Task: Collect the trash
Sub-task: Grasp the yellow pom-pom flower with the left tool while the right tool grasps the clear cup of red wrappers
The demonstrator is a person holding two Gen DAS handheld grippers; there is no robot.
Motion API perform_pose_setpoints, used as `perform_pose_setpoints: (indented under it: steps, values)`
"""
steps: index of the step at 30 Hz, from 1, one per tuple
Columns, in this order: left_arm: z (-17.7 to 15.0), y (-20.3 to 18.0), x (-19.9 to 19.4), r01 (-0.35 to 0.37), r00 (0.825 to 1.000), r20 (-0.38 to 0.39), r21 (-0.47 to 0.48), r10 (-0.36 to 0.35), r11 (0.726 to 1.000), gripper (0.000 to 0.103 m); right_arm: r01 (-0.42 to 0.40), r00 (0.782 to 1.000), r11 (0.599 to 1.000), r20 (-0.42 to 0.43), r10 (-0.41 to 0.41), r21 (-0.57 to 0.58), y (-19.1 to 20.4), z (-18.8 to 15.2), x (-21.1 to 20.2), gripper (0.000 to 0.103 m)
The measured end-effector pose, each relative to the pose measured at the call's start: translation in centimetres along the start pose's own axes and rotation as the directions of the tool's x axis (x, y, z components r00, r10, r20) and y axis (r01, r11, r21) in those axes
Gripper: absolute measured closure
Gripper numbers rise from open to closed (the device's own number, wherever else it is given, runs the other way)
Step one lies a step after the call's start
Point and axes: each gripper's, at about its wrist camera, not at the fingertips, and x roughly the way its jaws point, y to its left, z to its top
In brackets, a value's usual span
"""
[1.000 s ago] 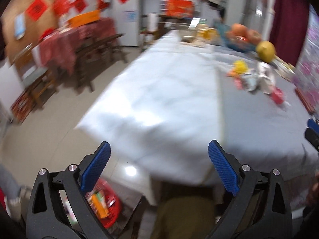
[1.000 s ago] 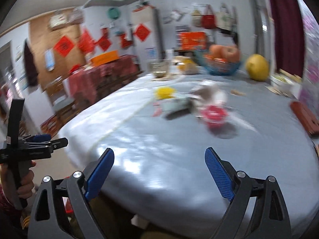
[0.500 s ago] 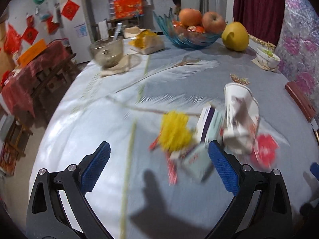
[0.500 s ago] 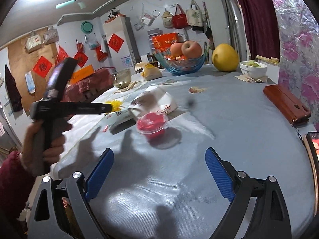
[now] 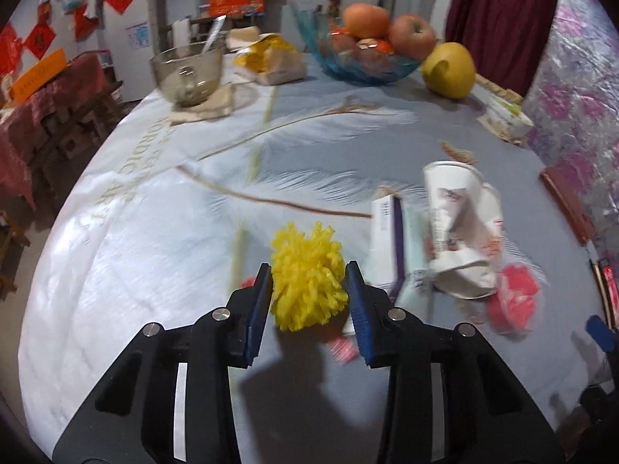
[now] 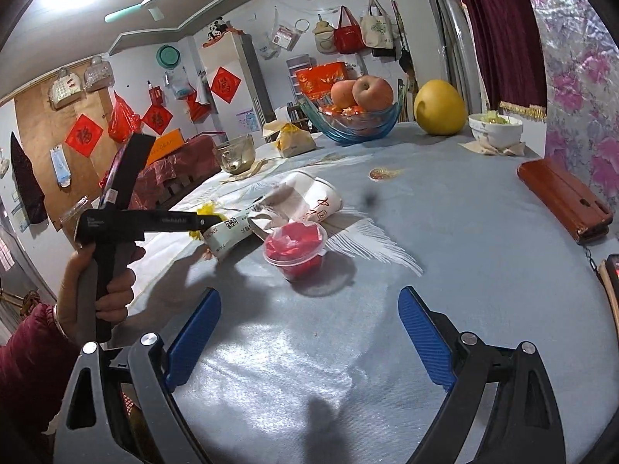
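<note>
A yellow foam fruit net is seen between the blue pads of the left gripper, both pads pressed against its sides; the jaws have just been closing on it. The net lies on the cloth-covered table, towards its near edge, at the left end of a cluster of trash. Only in the left wrist view is that grip shown plainly. Beside the net, a flattened carton, a crushed paper cup lying on its side and a clear plastic cup with red wrapper are recorded, blurred.

From the right wrist view the other side of the scene is given: the left gripper is seen from the side, held in a hand with a dark red sleeve at the table's left edge, its fingers reaching level across the cloth to the net, which is mostly hidden behind them. The plastic cup stands upright, nearest the camera, touching the carton and the paper cup. The right gripper is held over bare cloth near the table's near edge, jaws spread wide with nothing between them.

At the far edge, a glass fruit bowl, a pomelo and a white bowl are shown; a brown wallet lies by the right edge.
</note>
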Motion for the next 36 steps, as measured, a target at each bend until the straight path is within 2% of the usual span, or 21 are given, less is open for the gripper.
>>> perform_pose_setpoints:
  steps: [3, 5, 7, 9, 10, 11, 12, 14, 15, 17, 21, 24, 25, 26, 30, 36]
  values:
    - [0.3, 0.5, 0.2, 0.009, 1.0, 0.0, -0.016, -0.009, 1.0, 0.063, 0.002, 1.0, 1.0, 0.004, -0.002, -0.012, 0.4, 0.4, 0.2, 0.012]
    - [0.8, -0.1, 0.4, 0.02, 1.0, 0.006, -0.004, -0.02, 1.0, 0.057, 0.001, 1.0, 1.0, 0.003, -0.001, -0.011, 0.6, 0.7, 0.5, 0.012]
    - [1.1, -0.8, 0.7, 0.024, 1.0, 0.017, 0.014, -0.024, 1.0, 0.057, -0.005, 1.0, 1.0, 0.0, 0.005, -0.006, 0.7, 1.1, 1.0, 0.012]
    - [0.9, -0.8, 1.1, 0.013, 1.0, 0.026, 0.01, -0.014, 1.0, 0.059, -0.009, 1.0, 1.0, -0.015, 0.008, -0.007, 1.0, 1.4, 1.7, 0.012]
    - [0.7, -0.5, 1.2, 0.016, 0.999, 0.03, -0.003, -0.016, 1.0, 0.069, -0.004, 1.0, 1.0, -0.026, 0.004, -0.011, 1.1, 1.6, 2.1, 0.012]
    - [0.7, -0.1, 1.1, 0.027, 0.999, 0.032, -0.015, -0.026, 1.0, 0.07, 0.003, 0.999, 1.0, -0.041, -0.004, -0.023, 1.4, 1.8, 2.6, 0.012]
    - [0.6, 0.6, 0.6, 0.055, 0.997, 0.05, -0.037, -0.053, 0.998, 0.07, 0.007, 0.999, 0.999, -0.052, -0.009, -0.038, 1.7, 2.0, 3.1, 0.012]
    - [0.5, 1.4, -0.1, 0.053, 0.995, 0.084, -0.049, -0.049, 0.997, 0.07, 0.028, 0.996, 0.996, -0.079, -0.035, -0.087, 2.5, 2.6, 4.2, 0.012]
    - [0.4, 1.8, -0.1, 0.049, 0.995, 0.089, -0.06, -0.044, 0.997, 0.07, 0.038, 0.995, 0.994, -0.086, -0.047, -0.104, 2.8, 2.9, 4.6, 0.012]
    - [0.4, 3.0, 0.2, 0.105, 0.993, 0.074, -0.109, -0.098, 0.988, 0.07, 0.06, 0.99, 0.988, -0.115, -0.077, -0.144, 3.5, 3.5, 6.1, 0.012]
    - [0.4, 3.3, 0.1, 0.152, 0.986, 0.08, -0.126, -0.143, 0.98, 0.07, 0.083, 0.979, 0.98, -0.167, -0.113, -0.179, 4.3, 4.1, 8.7, 0.013]
    - [0.2, 3.1, -0.1, 0.174, 0.982, 0.093, -0.113, -0.164, 0.978, 0.07, 0.102, 0.97, 0.973, -0.195, -0.144, -0.209, 4.7, 4.2, 10.0, 0.027]
    - [0.2, 3.0, -0.3, 0.179, 0.981, 0.099, -0.108, -0.169, 0.978, 0.07, 0.11, 0.966, 0.97, -0.205, -0.156, -0.218, 4.8, 4.1, 10.4, 0.042]
    - [0.2, 3.0, -0.4, 0.183, 0.979, 0.104, -0.105, -0.173, 0.977, 0.07, 0.119, 0.963, 0.967, -0.211, -0.168, -0.227, 4.9, 4.0, 10.7, 0.046]
    - [0.1, 3.1, -0.9, 0.203, 0.973, 0.133, -0.106, -0.188, 0.974, 0.07, 0.131, 0.975, 0.965, -0.145, -0.166, -0.227, 5.2, 4.1, 9.5, 0.046]
    - [-0.5, 3.9, -2.5, 0.239, 0.958, 0.193, -0.124, -0.212, 0.963, 0.07, 0.105, 0.992, 0.983, -0.054, -0.114, -0.154, 4.6, 3.3, 5.8, 0.046]
